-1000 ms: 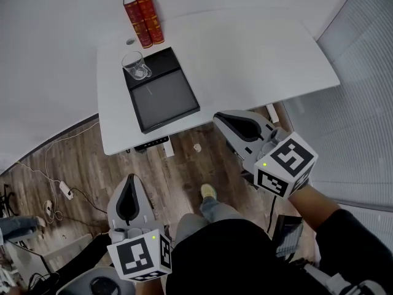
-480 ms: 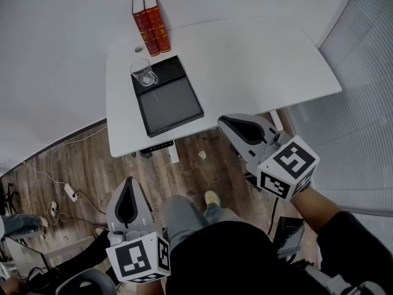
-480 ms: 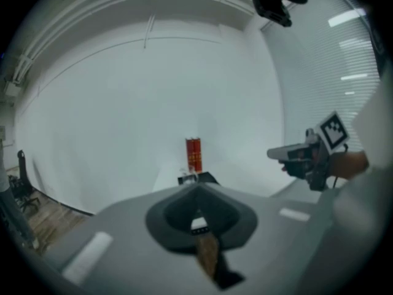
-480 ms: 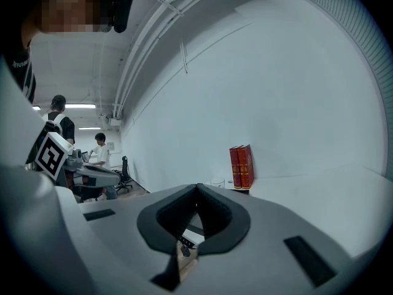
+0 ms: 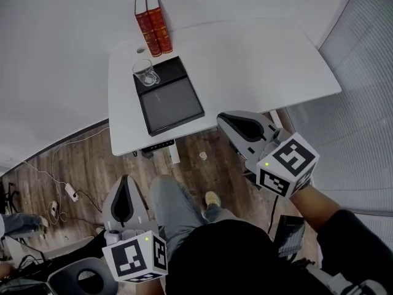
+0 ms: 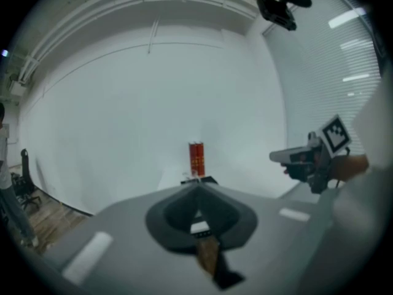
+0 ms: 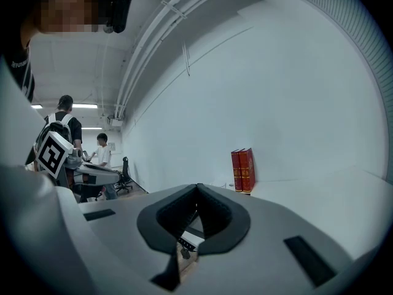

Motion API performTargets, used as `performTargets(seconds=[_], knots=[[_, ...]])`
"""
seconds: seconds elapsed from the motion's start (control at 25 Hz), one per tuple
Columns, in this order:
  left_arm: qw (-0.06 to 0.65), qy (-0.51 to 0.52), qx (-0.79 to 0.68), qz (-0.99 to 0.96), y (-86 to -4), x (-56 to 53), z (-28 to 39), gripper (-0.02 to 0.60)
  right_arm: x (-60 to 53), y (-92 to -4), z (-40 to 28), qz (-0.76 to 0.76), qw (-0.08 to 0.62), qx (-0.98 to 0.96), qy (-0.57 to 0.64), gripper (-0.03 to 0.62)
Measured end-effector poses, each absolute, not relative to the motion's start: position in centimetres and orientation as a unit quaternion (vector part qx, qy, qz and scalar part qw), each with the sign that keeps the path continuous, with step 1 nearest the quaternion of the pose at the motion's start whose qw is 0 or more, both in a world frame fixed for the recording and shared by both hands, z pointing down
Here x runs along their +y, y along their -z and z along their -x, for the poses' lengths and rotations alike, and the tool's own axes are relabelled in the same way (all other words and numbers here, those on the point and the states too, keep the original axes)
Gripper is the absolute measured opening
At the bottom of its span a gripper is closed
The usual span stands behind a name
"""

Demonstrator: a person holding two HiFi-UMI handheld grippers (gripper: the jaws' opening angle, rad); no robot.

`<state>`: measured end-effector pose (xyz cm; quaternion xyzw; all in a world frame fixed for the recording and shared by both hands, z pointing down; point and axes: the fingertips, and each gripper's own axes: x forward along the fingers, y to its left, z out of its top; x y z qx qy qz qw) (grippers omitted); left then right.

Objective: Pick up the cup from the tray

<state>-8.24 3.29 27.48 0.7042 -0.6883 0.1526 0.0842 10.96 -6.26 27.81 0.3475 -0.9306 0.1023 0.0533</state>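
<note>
A clear glass cup (image 5: 145,73) stands in the small far compartment of a black tray (image 5: 174,105) on the white table (image 5: 258,60). Both grippers hang in front of the table over the wooden floor, well short of the tray. My left gripper (image 5: 126,178) is shut with nothing in it, low at the left. My right gripper (image 5: 220,117) is near the table's front edge, its jaws together and empty. In the left gripper view the left gripper (image 6: 198,188) points at the tray's edge (image 6: 199,180). The right gripper (image 7: 198,187) points along the table.
Two red books (image 5: 153,32) stand upright behind the tray, also seen as red books (image 6: 196,158) and red books (image 7: 243,171). Cables and a plug strip (image 5: 66,192) lie on the floor at left. People (image 7: 101,155) stand far off. The right half of the table is bare.
The table and tray have slid slightly right and down in the head view as the person steps nearer, one leg swinging forward. The left gripper rose a little. Both stay shut.
</note>
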Motion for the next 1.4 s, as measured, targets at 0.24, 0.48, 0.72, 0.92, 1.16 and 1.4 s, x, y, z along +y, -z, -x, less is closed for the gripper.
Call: performTargets(seconds=[0.24,0.48,0.72,0.92,1.16,1.4], knots=[[0.073,-0.144,-0.689,-0.707,-26.8,3.7,7.7,0.003,-5.8,-27.2,-11.6,-0.352,0.047,-0.930,-0.097,0.014],[0.072,-0.139,-0.687,-0.709,-26.5,3.6,7.6,0.003,-5.9,-26.9,-11.2,-0.348,0.046,-0.932,-0.091,0.014],[0.071,-0.139,-0.684,-0.712,-26.0,2.7,7.7,0.003,-6.6,-26.6,-11.1,-0.351,0.046,-0.930,-0.093,0.014],[0.068,-0.138,-0.686,-0.712,-25.8,2.9,7.8,0.003,-6.6,-26.5,-10.9,-0.350,0.046,-0.931,-0.091,0.014],[0.067,-0.138,-0.689,-0.709,-25.5,2.1,8.5,0.003,-7.6,-26.4,-10.1,-0.346,0.046,-0.932,-0.092,0.014],[0.063,-0.134,-0.690,-0.708,-25.6,1.7,8.8,0.003,-7.9,-26.4,-9.6,-0.342,0.044,-0.934,-0.087,0.014]])
